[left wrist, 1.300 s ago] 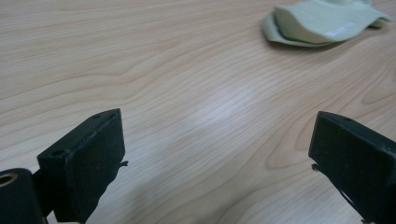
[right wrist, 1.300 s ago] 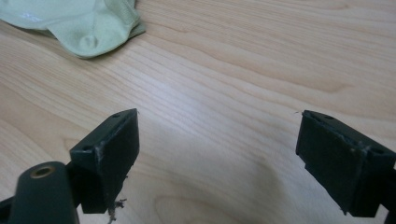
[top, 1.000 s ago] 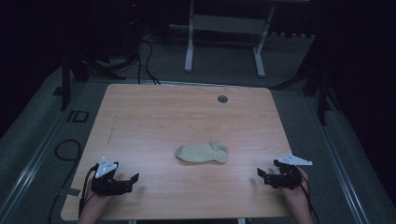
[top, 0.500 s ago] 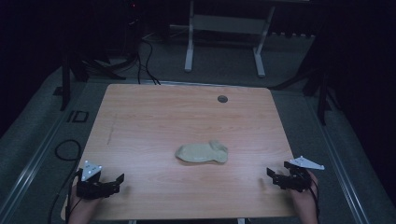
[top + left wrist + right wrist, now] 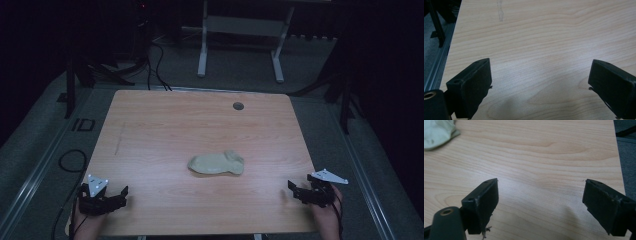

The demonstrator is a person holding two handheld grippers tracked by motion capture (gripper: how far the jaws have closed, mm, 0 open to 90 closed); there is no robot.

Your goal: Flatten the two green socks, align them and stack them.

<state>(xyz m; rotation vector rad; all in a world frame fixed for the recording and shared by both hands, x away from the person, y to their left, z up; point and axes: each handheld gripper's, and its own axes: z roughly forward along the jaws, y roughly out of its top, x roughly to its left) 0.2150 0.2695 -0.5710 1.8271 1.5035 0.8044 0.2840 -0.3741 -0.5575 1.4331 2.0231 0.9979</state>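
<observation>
A pale green sock (image 5: 216,163) lies flat near the middle of the wooden table (image 5: 165,125); its edge shows at the top left of the right gripper view (image 5: 436,133). My left gripper (image 5: 119,196) rests at the table's front left corner, jaws wide open over bare wood (image 5: 540,72). At the front right corner my right gripper (image 5: 296,190) is open too, nothing between its jaws (image 5: 540,192). Both grippers are well clear of the sock.
A small dark round grommet (image 5: 238,105) sits near the table's far edge. A faint pencil-like mark (image 5: 119,140) runs along the left side. Beyond the table stand a white metal frame (image 5: 240,40) and cables (image 5: 155,60) on a dark floor.
Both grippers have drawn back toward the front edge and outward to the corners. The sock has not moved.
</observation>
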